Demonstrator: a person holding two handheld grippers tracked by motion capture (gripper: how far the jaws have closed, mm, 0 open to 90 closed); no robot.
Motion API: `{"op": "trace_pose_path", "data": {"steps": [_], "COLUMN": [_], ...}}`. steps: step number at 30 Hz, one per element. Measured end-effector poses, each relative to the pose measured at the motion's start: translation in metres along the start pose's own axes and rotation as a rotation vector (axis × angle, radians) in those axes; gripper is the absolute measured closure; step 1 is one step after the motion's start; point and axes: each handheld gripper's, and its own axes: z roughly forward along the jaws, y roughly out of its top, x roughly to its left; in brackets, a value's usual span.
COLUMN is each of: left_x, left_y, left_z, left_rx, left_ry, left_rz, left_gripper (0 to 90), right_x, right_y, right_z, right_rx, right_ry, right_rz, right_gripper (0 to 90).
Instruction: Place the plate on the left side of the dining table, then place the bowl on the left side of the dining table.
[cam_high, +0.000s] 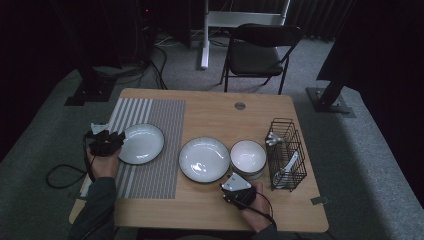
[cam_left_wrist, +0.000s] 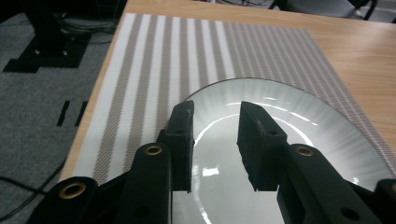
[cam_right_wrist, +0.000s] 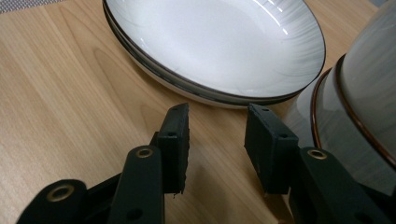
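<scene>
The plate (cam_high: 142, 143) under the left gripper (cam_high: 106, 141) is round, white and glossy inside, with a thin dark rim. It lies flat on the striped placemat (cam_high: 150, 125) at the left of the table (cam_high: 210, 107). In the left gripper view the same plate (cam_left_wrist: 289, 116) sits beneath the jaws, ceiling lights glinting on its glaze.

The left gripper (cam_left_wrist: 215, 140) hangs over the plate's near edge. Its jaws stand parted with nothing between them, and the pads press on nothing.

A second stack, two shallow plates (cam_high: 204, 159) of the same white glaze and dark rim, rests on bare wood at mid-table. Just beside it, to the right, stand the stacked bowls (cam_high: 248, 157). A black wire rack (cam_high: 286, 154) holding utensils stands further right.

The right gripper (cam_high: 234, 186) sits at the near edge of the table, pointed at the gap between the plates (cam_right_wrist: 215, 46) and the bowls (cam_right_wrist: 355, 112). The right gripper (cam_right_wrist: 217, 140) has its jaws spread, holding nothing and touching neither.
</scene>
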Motion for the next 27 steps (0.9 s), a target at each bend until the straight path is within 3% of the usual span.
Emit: {"op": "trace_pose_path", "data": {"steps": [7,15,27], "left_x": [-0.016,-0.045,-0.077], "left_y": [0.005,0.010,0.017], "left_z": [0.000,0.005,0.009], "left_rx": [0.000,0.013,0.023], "left_ry": [-0.036,-0.107,-0.184], "left_rz": [0.046,0.105,0.161], "left_gripper": [65.7,64.8,60.5], "right_x": [-0.003,-0.004,-0.007], "right_y": [-0.003,-0.007,-0.015], "right_z": [0.002,0.004,0.006], "right_rx": [0.010,0.020,0.023], "right_ry": [0.007,0.023,0.090], "right_rz": [0.001,0.003,0.026], "right_gripper": [59.2,58.6,56.7]}}
